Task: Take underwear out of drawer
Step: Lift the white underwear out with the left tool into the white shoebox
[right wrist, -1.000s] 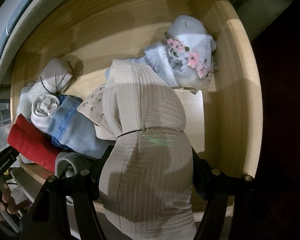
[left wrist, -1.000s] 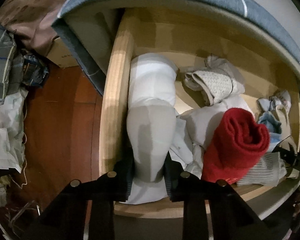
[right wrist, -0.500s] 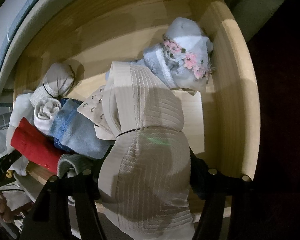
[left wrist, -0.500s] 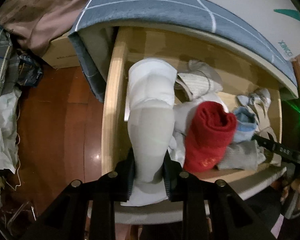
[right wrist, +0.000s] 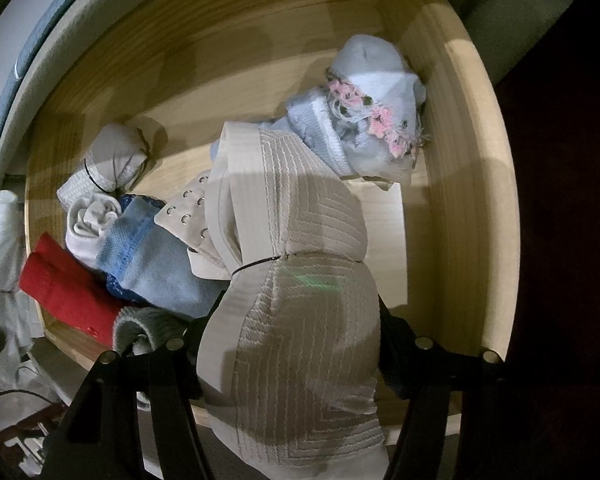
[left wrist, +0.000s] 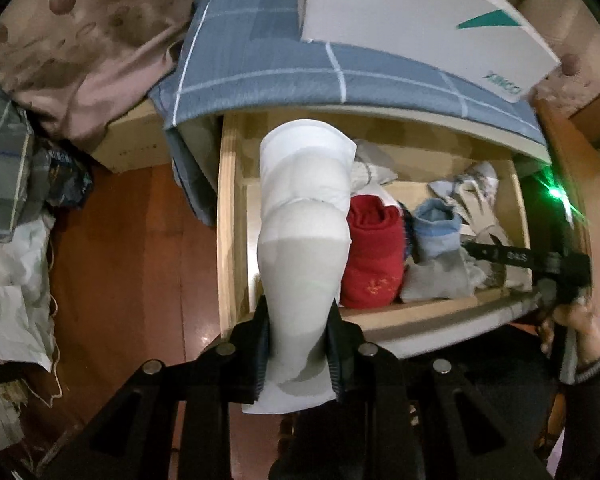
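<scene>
In the left wrist view, my left gripper (left wrist: 298, 344) is shut on a rolled white garment (left wrist: 304, 216), held upright above the left end of the open wooden drawer (left wrist: 228, 232). In the right wrist view, my right gripper (right wrist: 296, 344) points down into the drawer (right wrist: 460, 200). Its fingers press both sides of a beige ribbed underwear bundle (right wrist: 300, 220) tied with a thin black band. The bundle's lower end hides the drawer's front edge. A hand (left wrist: 572, 320) holding the right gripper shows at the right edge of the left wrist view.
The drawer also holds a red roll (left wrist: 374, 252), a blue roll (right wrist: 160, 264), a grey piece and a pale blue piece with pink floral trim (right wrist: 376, 92). A blue checked sheet (left wrist: 280, 64) and white box (left wrist: 400, 12) overhang it. Wooden floor (left wrist: 132, 260) and cloth piles (left wrist: 8, 272) lie left.
My left gripper has risen with the white roll, which has lifted off the drawer floor, and the drawer now looks smaller below. The right gripper stays in place on the beige bundle.
</scene>
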The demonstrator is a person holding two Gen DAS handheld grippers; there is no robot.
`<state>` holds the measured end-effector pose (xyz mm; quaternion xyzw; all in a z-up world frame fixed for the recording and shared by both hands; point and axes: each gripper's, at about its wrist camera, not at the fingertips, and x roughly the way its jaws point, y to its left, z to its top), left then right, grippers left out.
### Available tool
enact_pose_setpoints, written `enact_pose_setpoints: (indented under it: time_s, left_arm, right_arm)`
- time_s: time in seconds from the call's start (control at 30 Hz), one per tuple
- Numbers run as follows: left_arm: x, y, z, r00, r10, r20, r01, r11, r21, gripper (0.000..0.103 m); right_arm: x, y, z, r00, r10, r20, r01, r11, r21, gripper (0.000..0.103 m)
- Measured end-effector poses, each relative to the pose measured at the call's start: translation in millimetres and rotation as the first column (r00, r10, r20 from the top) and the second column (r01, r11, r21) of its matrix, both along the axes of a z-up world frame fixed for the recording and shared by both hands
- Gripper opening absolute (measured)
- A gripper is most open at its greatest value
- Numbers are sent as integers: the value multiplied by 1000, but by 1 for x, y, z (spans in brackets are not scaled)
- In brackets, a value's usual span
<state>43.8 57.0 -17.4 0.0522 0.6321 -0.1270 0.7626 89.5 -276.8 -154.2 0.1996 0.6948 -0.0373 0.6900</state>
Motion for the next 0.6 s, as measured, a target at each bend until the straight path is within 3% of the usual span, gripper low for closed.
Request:
enact_pose_setpoints:
  time_s: [0.3,0.6]
  left_arm:
    - [-10,0,66,993,-19,121,26,998,-51,24]
    - [13,-10,142,963,-15,269,40,995,-88,24]
  right_arm:
    - [2,6,0,1000,17,-10,-18,1000,-26,60]
    - [6,25,0,997,70,-30,-73,989,-129,59]
